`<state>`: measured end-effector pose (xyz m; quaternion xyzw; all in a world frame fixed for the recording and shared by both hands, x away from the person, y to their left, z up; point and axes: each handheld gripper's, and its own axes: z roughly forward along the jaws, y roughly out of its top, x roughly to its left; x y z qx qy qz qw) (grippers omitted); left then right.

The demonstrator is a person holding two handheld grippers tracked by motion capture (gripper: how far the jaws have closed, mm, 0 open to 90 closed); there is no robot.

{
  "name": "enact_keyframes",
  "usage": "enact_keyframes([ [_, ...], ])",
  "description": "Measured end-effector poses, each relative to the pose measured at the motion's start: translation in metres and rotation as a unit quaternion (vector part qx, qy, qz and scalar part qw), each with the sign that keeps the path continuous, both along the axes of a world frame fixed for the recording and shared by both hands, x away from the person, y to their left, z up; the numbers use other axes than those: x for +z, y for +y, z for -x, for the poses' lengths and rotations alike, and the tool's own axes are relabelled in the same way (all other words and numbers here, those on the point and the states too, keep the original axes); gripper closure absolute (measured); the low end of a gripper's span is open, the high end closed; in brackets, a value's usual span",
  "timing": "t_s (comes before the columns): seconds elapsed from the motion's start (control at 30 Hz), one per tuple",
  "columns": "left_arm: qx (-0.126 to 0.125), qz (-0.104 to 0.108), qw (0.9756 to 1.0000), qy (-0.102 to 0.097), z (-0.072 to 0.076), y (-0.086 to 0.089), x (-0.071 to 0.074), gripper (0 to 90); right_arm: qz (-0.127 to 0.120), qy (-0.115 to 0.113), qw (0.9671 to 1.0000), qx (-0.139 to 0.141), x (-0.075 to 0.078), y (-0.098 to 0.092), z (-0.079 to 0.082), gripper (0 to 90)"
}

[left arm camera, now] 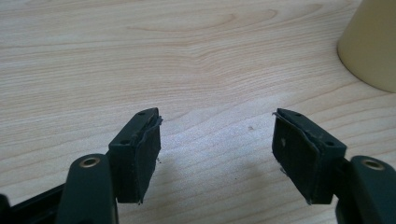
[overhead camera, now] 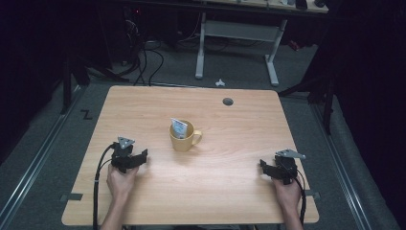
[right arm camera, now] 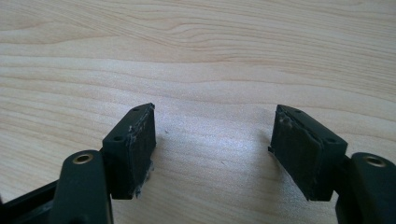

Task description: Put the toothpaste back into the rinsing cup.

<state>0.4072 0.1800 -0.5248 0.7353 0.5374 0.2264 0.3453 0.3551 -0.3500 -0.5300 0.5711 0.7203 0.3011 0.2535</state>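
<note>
A yellow mug (overhead camera: 184,136) stands near the middle of the wooden table (overhead camera: 230,124), handle to the right, with a pale blue-and-white packet (overhead camera: 179,127) upright inside it. My left gripper (overhead camera: 141,155) rests low on the table to the mug's left, held by a hand, and is open with nothing between its jaws. In the left gripper view the gripper (left arm camera: 217,123) points at bare wood and the mug's side (left arm camera: 371,44) fills the upper right corner. My right gripper (overhead camera: 263,165) sits at the table's right side, open and empty; its own view of the gripper (right arm camera: 215,119) has bare wood ahead.
A round cable hole (overhead camera: 228,101) lies near the table's far edge. Beyond the table stand a white desk frame (overhead camera: 237,45) and cables on a grey floor. Metal rails run along both sides of the table.
</note>
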Motion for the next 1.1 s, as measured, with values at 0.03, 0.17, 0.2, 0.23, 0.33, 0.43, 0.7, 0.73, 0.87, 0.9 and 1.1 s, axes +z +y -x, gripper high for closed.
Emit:
enact_keyframes([
  [0.03, 0.000, -0.001, 1.0000, 0.001, 0.000, -0.001, -0.001, 32.8, 0.000, 0.000, 1.0000, 0.000, 0.000, 0.000, 0.000, 31.0],
  [0.17, -0.003, -0.008, 0.9999, 0.008, -0.002, -0.003, -0.005, 32.7, 0.000, 0.000, 1.0000, 0.000, 0.000, 0.000, 0.000, 31.0],
  [0.2, -0.003, -0.011, 0.9999, 0.009, -0.002, -0.005, -0.006, 32.7, 0.000, 0.000, 1.0000, 0.000, 0.000, 0.000, 0.000, 31.0],
  [0.23, -0.003, -0.012, 0.9999, 0.008, -0.002, -0.005, -0.008, 32.7, 0.000, 0.000, 1.0000, 0.000, 0.000, 0.000, 0.000, 31.0],
  [0.33, -0.001, -0.014, 0.9999, 0.002, 0.000, -0.006, -0.011, 32.3, 0.000, 0.000, 1.0000, 0.000, 0.000, 0.000, 0.000, 31.0],
  [0.43, -0.001, -0.015, 0.9999, 0.002, 0.000, -0.006, -0.011, 31.9, 0.000, 0.000, 1.0000, 0.000, 0.000, 0.000, 0.000, 31.0],
  [0.7, -0.007, -0.015, 0.9999, 0.003, 0.000, -0.007, -0.011, 27.2, 0.000, 0.000, 1.0000, 0.000, 0.000, 0.000, 0.000, 31.0],
  [0.73, -0.007, -0.015, 0.9999, 0.004, 0.001, -0.007, -0.012, 26.9, 0.000, 0.000, 1.0000, 0.000, 0.000, 0.000, 0.000, 30.9],
  [0.87, -0.008, -0.014, 0.9999, 0.005, 0.001, -0.008, -0.012, 25.3, 0.000, 0.000, 1.0000, 0.000, 0.000, 0.000, 0.000, 31.0],
  [0.9, -0.009, -0.014, 0.9998, 0.005, 0.001, -0.008, -0.012, 24.7, 0.000, 0.000, 1.0000, 0.000, 0.000, 0.000, 0.000, 30.9],
  [1.1, -0.007, -0.013, 0.9999, 0.006, 0.001, -0.007, -0.012, 24.9, 0.000, 0.000, 1.0000, 0.000, 0.000, 0.000, 0.000, 30.9],
])
